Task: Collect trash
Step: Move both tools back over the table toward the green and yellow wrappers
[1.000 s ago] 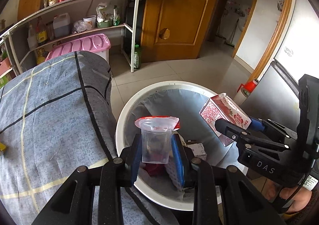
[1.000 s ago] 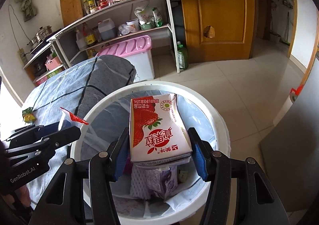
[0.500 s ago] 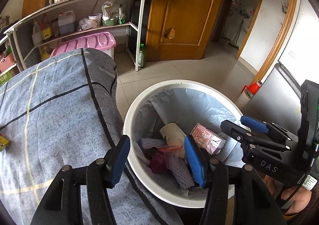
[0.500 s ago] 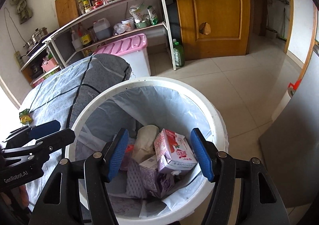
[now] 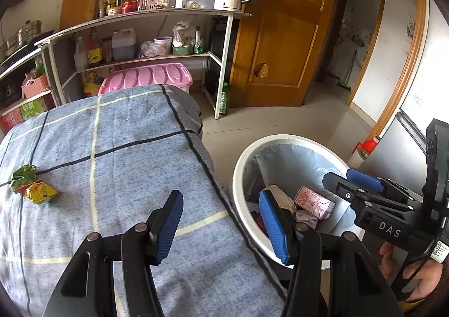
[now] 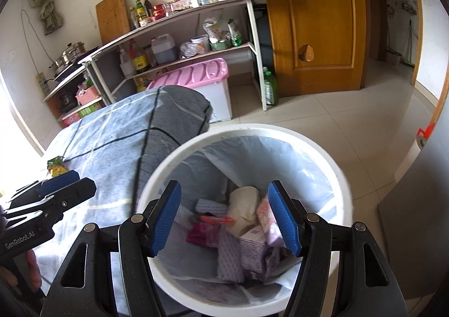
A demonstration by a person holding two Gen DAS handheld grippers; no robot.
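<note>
I see a table (image 5: 134, 154) under a blue-grey checked cloth (image 5: 157, 131), with two crumpled snack wrappers (image 5: 32, 186) lying together near its left side. On the tiled floor (image 6: 322, 117) I note a white lined bin (image 6: 341, 176) just beside the table, a pink-lidded storage box (image 6: 202, 78), a green bottle (image 6: 270, 88) and a shelf unit (image 6: 252, 28)

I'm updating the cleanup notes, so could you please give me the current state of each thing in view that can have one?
Left gripper: open, holding nothing.
Right gripper: open, holding nothing, above the bin.
Trash bin: uncovered, lined with a bag, partly filled.
Milk carton: lying inside the bin.
Snack wrappers: crumpled, lying on the blanket.
Door: swung open.
Pink storage box: lid on.
</note>
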